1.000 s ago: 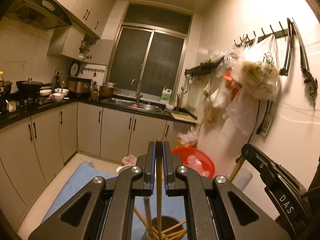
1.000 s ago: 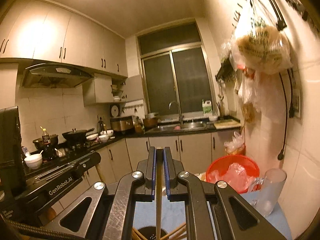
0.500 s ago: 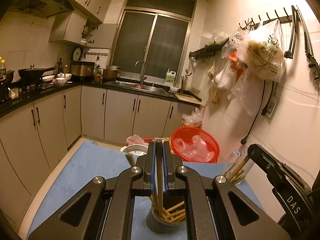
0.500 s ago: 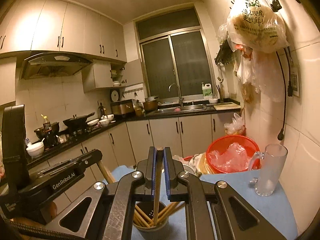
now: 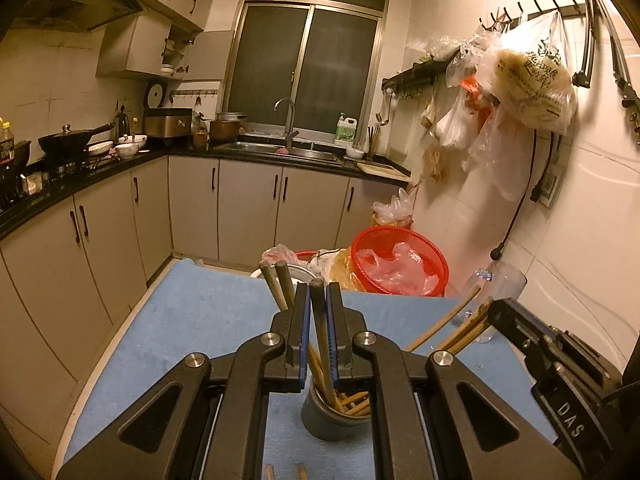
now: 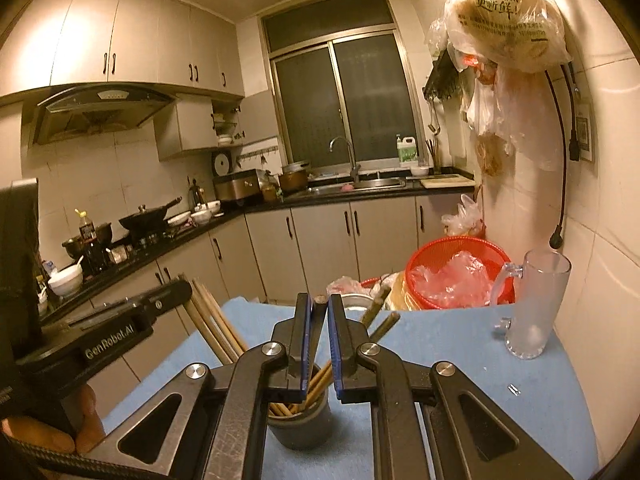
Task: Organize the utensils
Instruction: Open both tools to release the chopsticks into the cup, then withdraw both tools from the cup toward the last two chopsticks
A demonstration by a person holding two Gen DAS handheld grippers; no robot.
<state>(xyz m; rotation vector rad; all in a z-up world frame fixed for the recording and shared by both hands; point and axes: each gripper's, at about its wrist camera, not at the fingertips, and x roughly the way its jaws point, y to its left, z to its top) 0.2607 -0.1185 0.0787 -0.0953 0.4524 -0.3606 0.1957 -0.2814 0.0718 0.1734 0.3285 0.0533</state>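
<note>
Directly over the gray holder [image 5: 334, 416] we hold one chopstick [image 5: 322, 344] upright per gripper, left gripper [image 5: 318, 336] and right gripper [image 6: 319, 340] both clamped narrow on theirs.

The left gripper [image 5: 319, 296] is seen centred in the lower half of its own view, its fingers [image 5: 303, 328] pinched on a chopstick [image 5: 321, 340]. The right gripper [image 6: 319, 308] (likewise centred) is clamped on a chopstick [image 6: 316, 336] too; fingertips of the left hand [image 6: 86, 420] are glimpsed at lower left.
</note>
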